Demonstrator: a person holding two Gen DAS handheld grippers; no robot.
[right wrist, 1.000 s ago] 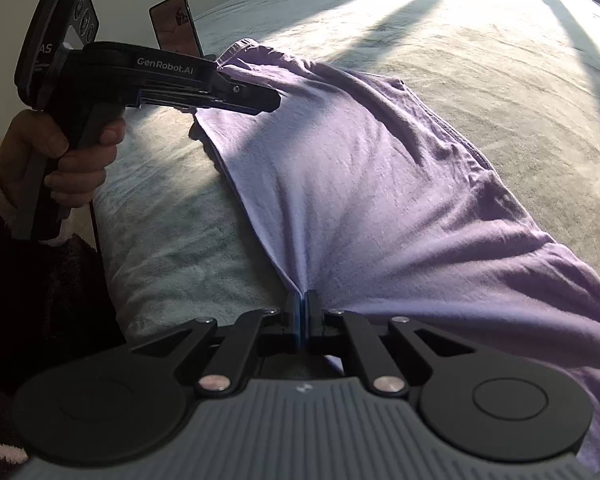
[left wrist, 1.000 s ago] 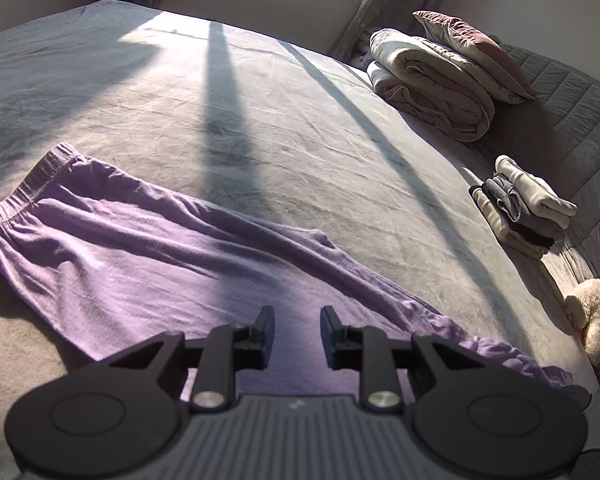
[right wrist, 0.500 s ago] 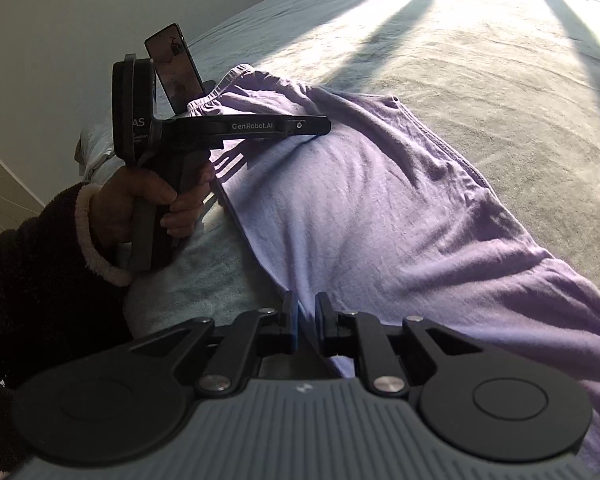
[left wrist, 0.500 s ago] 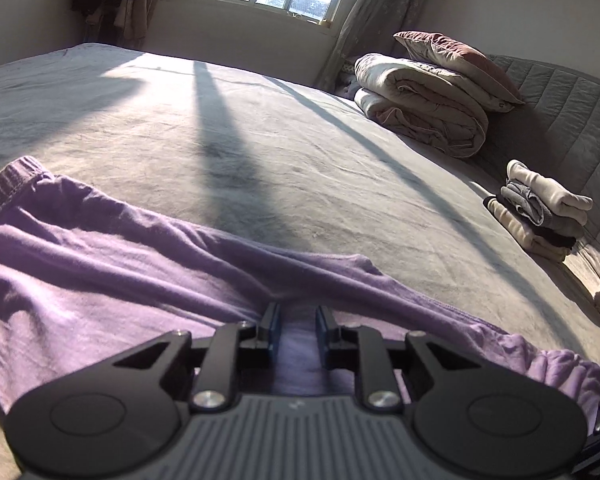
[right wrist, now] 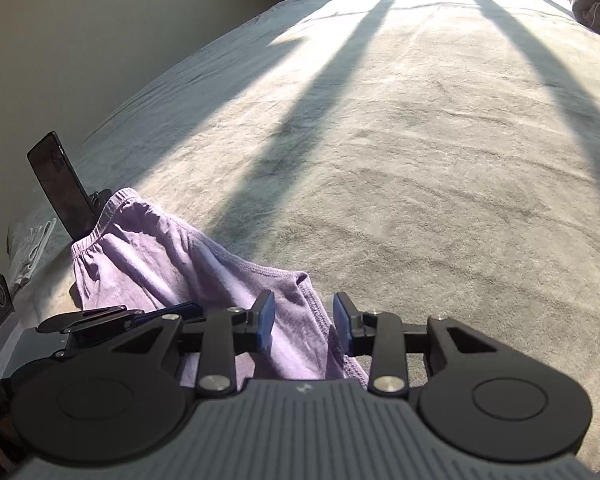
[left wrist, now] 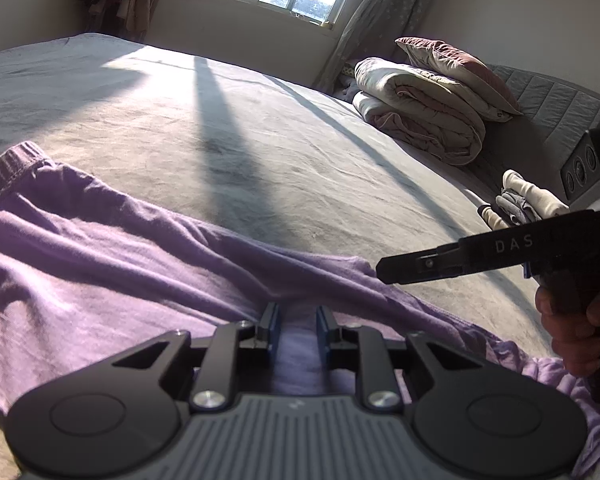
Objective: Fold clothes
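- While sunlight stripes the wide grey blanket-covered bed (left wrist: 228, 128), the purple cotton trousers with an elastic waistband (left wrist: 100, 264) lie stretched across its near edge, waistband to the left in my left camera.
- My left gripper (left wrist: 297, 322) sits low over the middle of the trousers, its jaws parted by a narrow gap with purple cloth showing between them; whether the blue-edged pads press on that cloth I cannot tell.
- My right gripper (right wrist: 303, 318) has just been opening its jaws; they now stand apart over a folded-back hem of the trousers (right wrist: 188, 264), and the cloth lies loose between the pads with neither pad pinching it.
- From the left camera, my right hand (left wrist: 576, 320) wraps the black handle, and that gripper's black fingers (left wrist: 420, 266) reach in from the right just above the trousers.
- A black phone propped upright (right wrist: 60, 188) stands right behind the waistband in the right camera.
- Well apart, toward the headboard, a rolled cream and pink duvet (left wrist: 420, 120) carries a dusty-pink pillow (left wrist: 456, 68), and a small stack of folded cream and grey clothes (left wrist: 528, 200) rests nearer me.
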